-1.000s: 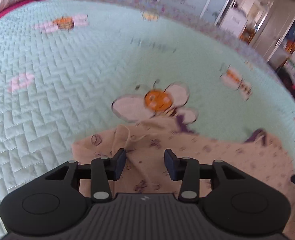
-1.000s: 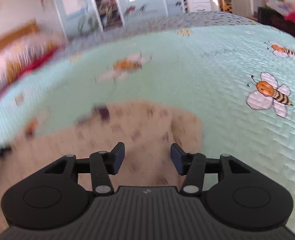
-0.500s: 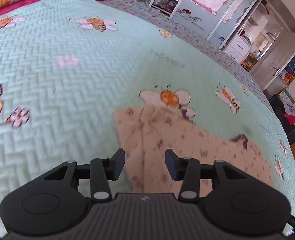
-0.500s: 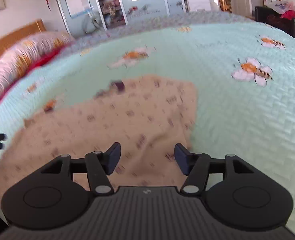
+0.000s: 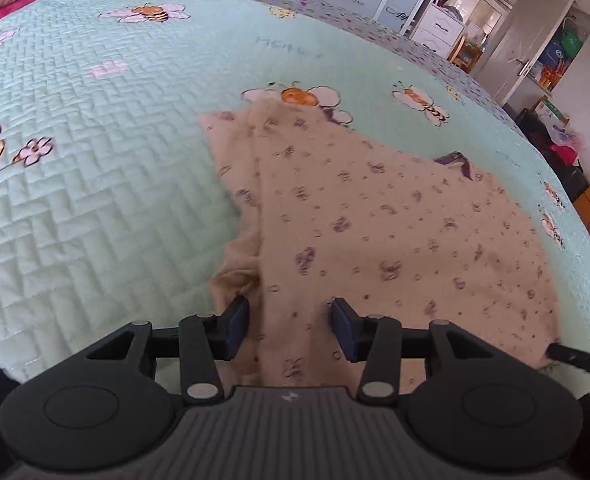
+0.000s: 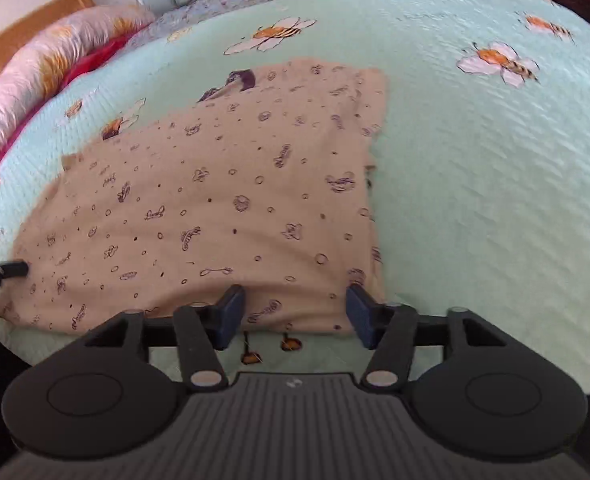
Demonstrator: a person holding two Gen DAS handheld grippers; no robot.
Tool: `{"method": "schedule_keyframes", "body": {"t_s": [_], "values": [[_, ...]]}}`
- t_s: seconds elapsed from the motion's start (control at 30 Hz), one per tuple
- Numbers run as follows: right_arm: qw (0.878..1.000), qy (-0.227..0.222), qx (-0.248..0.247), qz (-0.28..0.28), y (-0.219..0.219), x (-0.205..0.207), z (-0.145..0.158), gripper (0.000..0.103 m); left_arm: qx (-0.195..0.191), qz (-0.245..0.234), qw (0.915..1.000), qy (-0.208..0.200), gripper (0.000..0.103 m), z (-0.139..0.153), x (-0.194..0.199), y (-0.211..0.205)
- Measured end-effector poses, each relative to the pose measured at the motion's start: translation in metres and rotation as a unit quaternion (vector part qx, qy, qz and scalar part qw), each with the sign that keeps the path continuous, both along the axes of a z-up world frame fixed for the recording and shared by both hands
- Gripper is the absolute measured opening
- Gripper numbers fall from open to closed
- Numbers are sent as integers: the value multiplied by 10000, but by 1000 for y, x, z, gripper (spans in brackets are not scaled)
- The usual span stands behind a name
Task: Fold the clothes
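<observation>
Beige printed garment spread flat on a bee-patterned bed quilt, both tools spread above its near edge.

The garment (image 6: 215,200) fills the centre of the right wrist view and the centre-right of the left wrist view, lying on the mint quilt (image 5: 75,180). The left hand-held gripper (image 5: 289,328) and right hand-held gripper (image 6: 295,314) both stand spread at the bottom of their frames, gripping nothing.

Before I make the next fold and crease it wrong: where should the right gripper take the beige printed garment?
Probably the near hem of the beige printed garment, close to its right corner, approached from the bed's near edge. That hem lies flat on the mint quilted bedspread, directly ahead of the open right gripper; a low, level pinch there should lift one layer.
</observation>
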State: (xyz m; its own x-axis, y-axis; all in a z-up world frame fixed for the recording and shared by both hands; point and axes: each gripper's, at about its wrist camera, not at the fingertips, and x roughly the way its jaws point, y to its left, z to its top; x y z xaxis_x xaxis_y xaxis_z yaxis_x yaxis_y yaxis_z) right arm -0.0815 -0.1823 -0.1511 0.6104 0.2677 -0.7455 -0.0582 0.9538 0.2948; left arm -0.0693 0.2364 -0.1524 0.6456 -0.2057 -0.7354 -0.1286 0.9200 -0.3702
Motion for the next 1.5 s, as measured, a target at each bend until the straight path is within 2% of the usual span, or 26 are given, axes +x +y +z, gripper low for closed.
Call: {"method": "schedule_keyframes", "body": {"t_s": [0.03, 0.1, 0.17, 0.27, 0.47, 0.5, 0.57, 0.63, 0.73, 0.9, 1.03, 1.17, 1.3, 1.37, 1.4, 1.5], "values": [[9998, -5, 146, -113, -7, -4, 1, 54, -142, 133, 9998, -2, 45, 4, -2, 6], [9989, -307, 143, -319, -11, -13, 16, 56, -206, 212, 9994, -201, 50, 16, -9, 11], [9985, -506, -1, -205, -9, -22, 27, 58, -189, 167, 9991, -333, 54, 26, -12, 8], [9992, -297, -256, 85, 1, -27, 21, 60, -234, -142, 9991, -331, 54, 30, -16, -11], [9954, -394, -296, 827, 37, -40, 21, 59, 4, -982, 9952, 49, 54, 13, -25, -55], [9936, -421, -526, 905, 43, -41, 22, 59, -42, -973, 9952, 120, 54, 11, -28, -54], [9881, -479, -1017, 1049, 55, -44, 23, 58, -173, -930, 9952, 244, 54, 7, -35, -50], [9860, -385, -1376, 857, 49, -42, 20, 59, -410, -688, 9961, 379, 54, 2, -40, -39], [9925, -149, -1129, 453, 19, -34, 14, 59, -841, -203, 9933, 761, 54, -7, -45, -19], [9988, -5, -481, 131, -20, -24, 5, 60, -1740, 379, 9789, 1004, 56, -25, -44, 3], [9959, -125, -709, 546, -19, -13, 5, 60, -2090, 560, 9699, 1113, 67, -28, -37, 6], [9898, -270, -863, 1104, -26, -7, 5, 60, -2284, 609, 9661, 1037, 66, -23, -40, 8], [9760, -565, -997, 1850, -31, -8, 4, 59, -2364, 589, 9647, 1003, 66, -18, -38, 7], [9716, -633, -1056, 2019, -31, -7, 2, 51, -2332, 526, 9659, 993, 66, -15, -36, 4], [9704, -654, -1080, 2057, -30, -7, 2, 51, -2306, 509, 9664, 1018, 66, -16, -35, 2], [9667, -720, -1151, 2170, -26, -6, 2, 33, -2266, 532, 9661, 1113, 66, -19, -32, 1]]}}
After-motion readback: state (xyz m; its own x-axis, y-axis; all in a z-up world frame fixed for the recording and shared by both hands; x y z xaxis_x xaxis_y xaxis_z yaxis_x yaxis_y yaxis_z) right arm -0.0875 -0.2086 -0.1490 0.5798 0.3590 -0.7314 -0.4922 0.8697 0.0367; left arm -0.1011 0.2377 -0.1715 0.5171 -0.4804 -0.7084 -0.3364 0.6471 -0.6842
